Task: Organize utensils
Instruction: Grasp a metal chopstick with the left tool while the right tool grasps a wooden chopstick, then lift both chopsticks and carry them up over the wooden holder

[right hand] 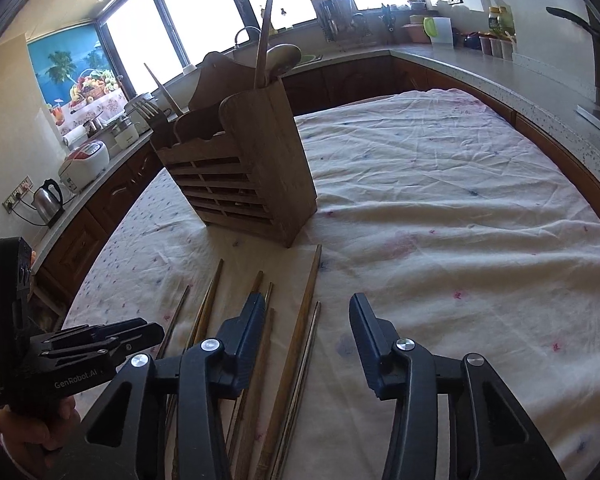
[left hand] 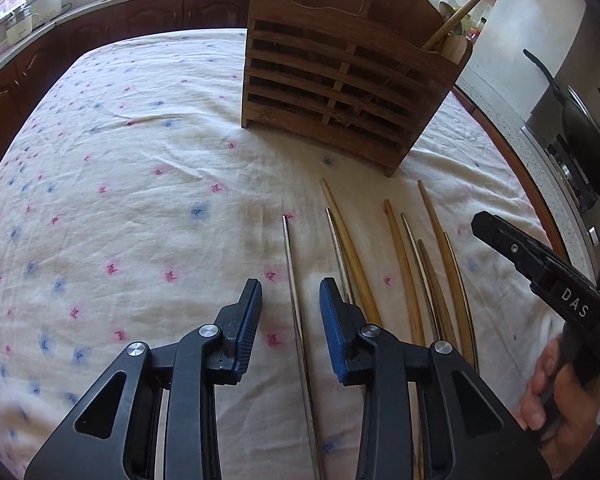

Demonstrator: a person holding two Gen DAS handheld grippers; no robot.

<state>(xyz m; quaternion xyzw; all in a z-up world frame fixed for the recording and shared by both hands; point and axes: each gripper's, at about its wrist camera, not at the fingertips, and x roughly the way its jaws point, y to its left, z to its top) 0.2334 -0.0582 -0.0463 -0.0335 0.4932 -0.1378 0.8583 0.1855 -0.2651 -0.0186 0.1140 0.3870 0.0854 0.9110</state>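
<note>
A slatted wooden utensil holder [left hand: 340, 92] stands on the floral tablecloth [left hand: 120, 200], with a wooden stick [left hand: 460, 12] leaning in its right compartment. It also shows in the right wrist view [right hand: 252, 176], holding a spatula [right hand: 266, 28], a spoon and a fork [right hand: 148, 110]. Several wooden and metal chopsticks [left hand: 404, 264] lie side by side in front of it. My left gripper [left hand: 290, 296] is open, its jaws either side of the leftmost metal chopstick [left hand: 294, 280]. My right gripper [right hand: 308, 308] is open and empty above the chopsticks [right hand: 296, 348].
Kitchen counters [right hand: 480, 68] with brown cabinets ring the table. A rice cooker [right hand: 86, 160] and kettle [right hand: 50, 200] stand at left, a dish rack by the window, and a black pan [left hand: 580, 120] on the stove at right.
</note>
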